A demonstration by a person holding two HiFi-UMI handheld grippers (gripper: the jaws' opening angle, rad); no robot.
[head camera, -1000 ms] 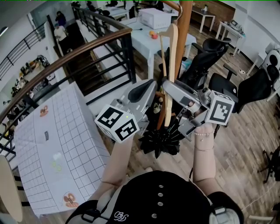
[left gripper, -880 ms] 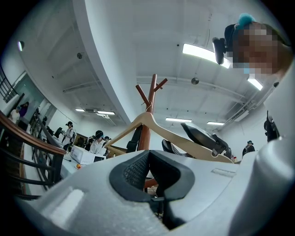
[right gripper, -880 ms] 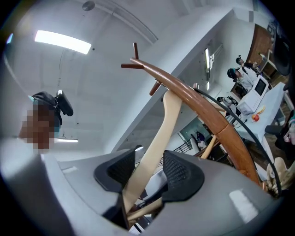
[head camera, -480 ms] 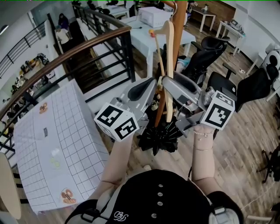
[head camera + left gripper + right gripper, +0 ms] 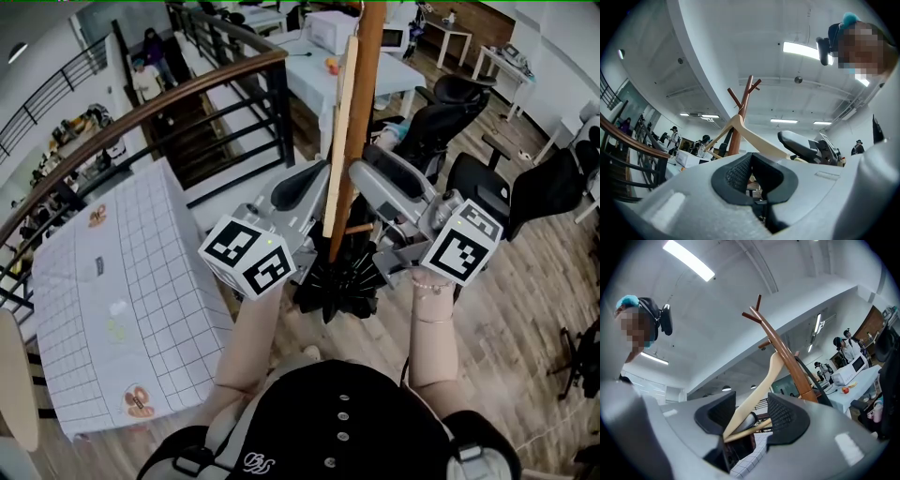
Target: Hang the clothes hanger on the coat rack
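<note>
A brown wooden coat rack [image 5: 362,112] rises between my two grippers, and its forked top [image 5: 749,89] shows against the ceiling. The pale wooden hanger [image 5: 341,122] lies edge-on along the pole. My right gripper [image 5: 377,176] is open. One hanger arm [image 5: 757,390] and its thin bar pass between the wide-apart jaws, close to the left pad. My left gripper [image 5: 312,180] stands just left of the pole, shut with nothing in it [image 5: 751,161]. The hanger's shoulder [image 5: 757,140] is beyond the left gripper. The hanger's hook is hidden.
The rack's black ribbed base [image 5: 333,286] sits below the grippers. A white gridded table [image 5: 122,309] stands at the left, with a dark stair railing [image 5: 197,89] behind it. Black office chairs [image 5: 441,112] and a white table [image 5: 309,75] are beyond the rack, and people stand far off.
The hanger has swung from tilted and spread to edge-on along the pole. The right gripper's marker cube has rolled. Both grippers have shifted slightly.
</note>
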